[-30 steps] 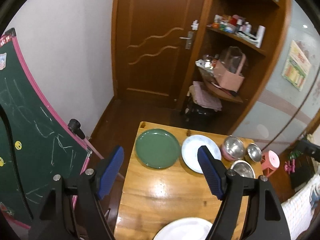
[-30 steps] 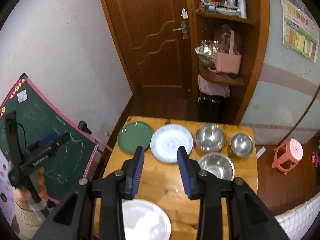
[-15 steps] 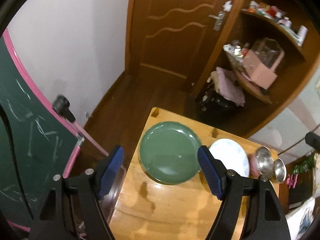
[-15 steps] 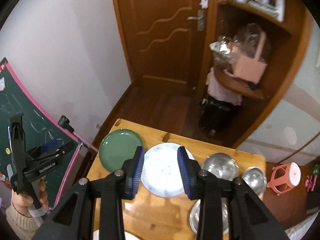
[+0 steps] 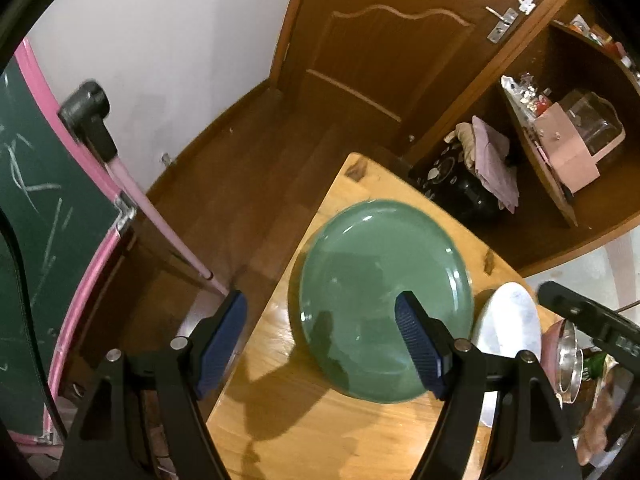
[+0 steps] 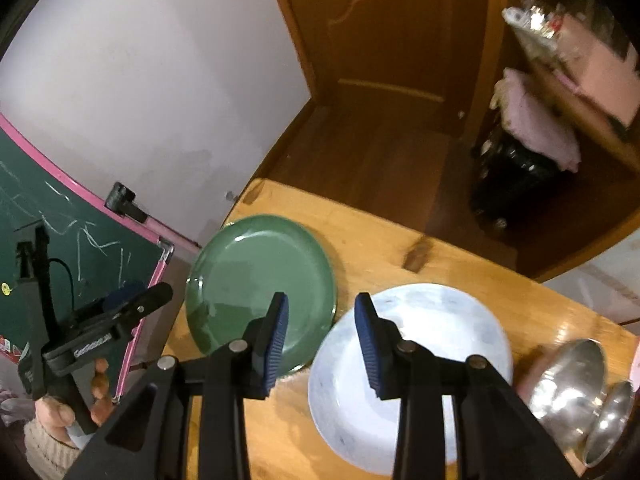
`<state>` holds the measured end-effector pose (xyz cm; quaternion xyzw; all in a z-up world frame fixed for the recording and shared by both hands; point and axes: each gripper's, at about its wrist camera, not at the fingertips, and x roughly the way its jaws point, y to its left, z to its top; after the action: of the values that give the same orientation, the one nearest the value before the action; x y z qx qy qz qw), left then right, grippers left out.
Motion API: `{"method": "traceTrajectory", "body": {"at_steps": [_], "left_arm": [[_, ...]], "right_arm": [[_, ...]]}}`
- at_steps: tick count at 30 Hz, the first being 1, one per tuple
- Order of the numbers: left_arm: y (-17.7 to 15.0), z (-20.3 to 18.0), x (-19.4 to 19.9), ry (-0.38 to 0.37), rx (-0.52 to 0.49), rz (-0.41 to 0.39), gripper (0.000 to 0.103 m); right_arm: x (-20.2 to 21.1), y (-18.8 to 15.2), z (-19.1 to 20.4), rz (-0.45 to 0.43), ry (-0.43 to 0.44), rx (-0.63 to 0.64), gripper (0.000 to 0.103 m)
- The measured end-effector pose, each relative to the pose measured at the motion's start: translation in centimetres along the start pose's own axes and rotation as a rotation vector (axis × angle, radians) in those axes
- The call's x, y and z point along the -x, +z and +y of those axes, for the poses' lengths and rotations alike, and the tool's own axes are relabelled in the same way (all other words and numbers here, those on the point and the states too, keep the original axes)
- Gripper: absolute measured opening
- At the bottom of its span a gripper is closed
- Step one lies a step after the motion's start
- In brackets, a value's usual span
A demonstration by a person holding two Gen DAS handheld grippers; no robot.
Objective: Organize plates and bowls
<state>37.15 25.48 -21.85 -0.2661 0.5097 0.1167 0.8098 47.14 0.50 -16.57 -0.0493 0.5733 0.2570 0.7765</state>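
A green plate (image 5: 376, 280) lies at the far left corner of the wooden table (image 5: 320, 420); it also shows in the right wrist view (image 6: 256, 276). A white plate (image 6: 420, 340) lies to its right and shows in the left wrist view (image 5: 508, 328) too. My left gripper (image 5: 320, 332) is open and empty, its right finger over the green plate's near part and its left finger past the table's left edge. My right gripper (image 6: 322, 340) is open and empty, above the gap between the two plates. Steel bowls (image 6: 568, 376) stand at the right.
A green chalkboard with a pink frame (image 5: 48, 216) leans left of the table. A wooden door (image 5: 400, 32) and shelves with clutter (image 5: 560, 136) stand behind. The table's far and left edges drop to a dark wooden floor (image 5: 240, 184).
Both grippers have moved forward and down toward the plates at the table's far end. The green plate now fills the left view. Both stay open.
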Motion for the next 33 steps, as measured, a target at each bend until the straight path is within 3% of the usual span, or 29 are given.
{"method": "traceTrajectory", "body": {"at_steps": [9,15,18,22,33], "left_arm": [[-0.9,2.3,-3.6,-0.047,0.043,0.082,0.064],[-0.9,2.8,-4.5,-0.098,0.054,0.132,0.047],[-0.8,2.7,-4.6,-0.107,0.041,0.141,0.037],[-0.9,2.7,-5.0,-0.135,0.051,0.181,0.026],[-0.6,2.5,-5.7,-0.125,0.049,0.187,0.008]], "right_arm": [[-6.7,0.4,-0.4,0.088,0.007,0.005,0.034],[-8.3,0.7,0.3,0.099,-0.006,0.041,0.033],[-9.1,0.8,0.3,0.115,-0.017,0.054,0.023],[-9.6,0.8,0.2,0.126,-0.025,0.051,0.018],[-9.7,0.7,-0.4,0.116,-0.017,0.028,0.010]]}}
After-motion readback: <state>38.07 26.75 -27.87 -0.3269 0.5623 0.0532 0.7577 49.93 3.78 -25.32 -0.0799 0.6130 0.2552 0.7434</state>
